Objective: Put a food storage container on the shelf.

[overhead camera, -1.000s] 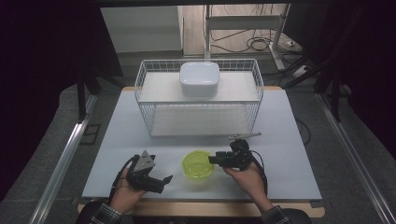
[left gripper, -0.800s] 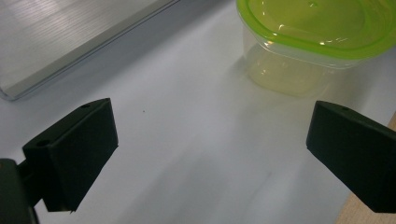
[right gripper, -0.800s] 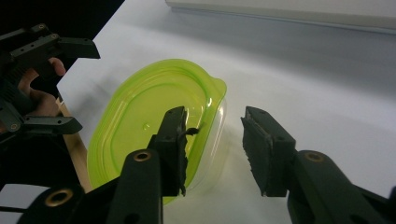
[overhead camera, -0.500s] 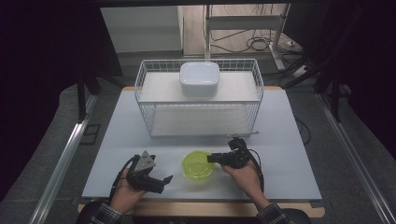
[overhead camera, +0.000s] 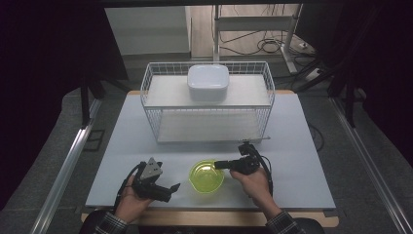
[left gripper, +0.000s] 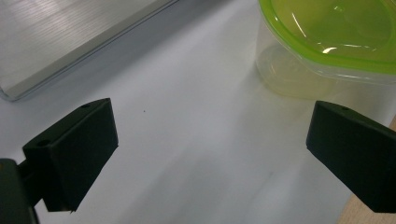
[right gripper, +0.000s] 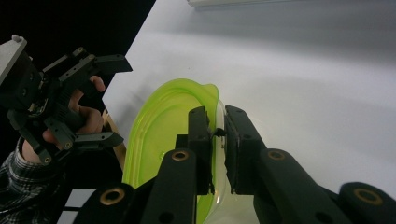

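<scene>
A: Two hand-held grippers, one green bowl. Entry one: right hand-held gripper (overhead camera: 219,165), jaws have just been closing and now pinch the rim of the green bowl (overhead camera: 206,176), one jaw inside the wall, one outside, as the right gripper view shows.

B: Meaning for the work?

A: By my reading, the grasp is made and the bowl is ready to lift; it sits on the worktop (overhead camera: 302,146) at that gripper's tips.

B: Entry two?

A: Left hand-held gripper (overhead camera: 171,190), jaws spread wide, nothing between them; the bowl lies just beyond its right jaw.

B: Room to move?

A: Wire basket (overhead camera: 146,105) well beyond both grippers, with a white container (overhead camera: 208,82) on its upper shelf. Bare worktop lies between the bowl and the basket. The worktop's near edge runs close behind both hands, so backward travel is tight.
</scene>
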Demonstrator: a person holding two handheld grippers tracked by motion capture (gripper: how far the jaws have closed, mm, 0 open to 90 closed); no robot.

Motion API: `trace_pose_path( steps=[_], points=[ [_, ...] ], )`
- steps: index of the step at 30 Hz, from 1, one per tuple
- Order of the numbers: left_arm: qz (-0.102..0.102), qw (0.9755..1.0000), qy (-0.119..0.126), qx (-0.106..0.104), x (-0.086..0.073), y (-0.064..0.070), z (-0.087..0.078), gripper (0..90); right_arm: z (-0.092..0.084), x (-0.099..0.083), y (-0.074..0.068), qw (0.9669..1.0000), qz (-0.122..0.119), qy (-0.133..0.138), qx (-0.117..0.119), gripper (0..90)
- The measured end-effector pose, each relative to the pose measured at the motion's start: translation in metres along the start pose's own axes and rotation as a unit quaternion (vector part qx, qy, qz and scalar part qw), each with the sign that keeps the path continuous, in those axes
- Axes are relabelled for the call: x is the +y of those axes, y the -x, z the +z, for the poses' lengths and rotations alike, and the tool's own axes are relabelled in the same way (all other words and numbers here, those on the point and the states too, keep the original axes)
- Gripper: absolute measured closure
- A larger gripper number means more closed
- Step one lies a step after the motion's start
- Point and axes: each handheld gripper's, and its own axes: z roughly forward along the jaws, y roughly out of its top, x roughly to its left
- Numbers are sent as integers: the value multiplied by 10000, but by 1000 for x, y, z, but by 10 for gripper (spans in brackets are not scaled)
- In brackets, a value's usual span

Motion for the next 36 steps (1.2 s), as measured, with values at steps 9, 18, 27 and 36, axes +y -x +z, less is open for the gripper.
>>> trace_pose_path(
  steps=[9,18,27,36],
  points=[
    [-23,10000,23,25,0,-2,-1,16,-6,3,-3,9999,9,168,19,824],
    [-53,10000,36,57,0,-3,-2,16,-22,14,-10,9986,3,470,222,824],
    [-48,10000,39,71,-1,-4,-3,15,-37,29,-22,9974,-98,667,243,823],
    [-33,9999,77,75,-1,-4,-3,15,-52,48,-34,9957,-216,854,293,823]
  ],
)
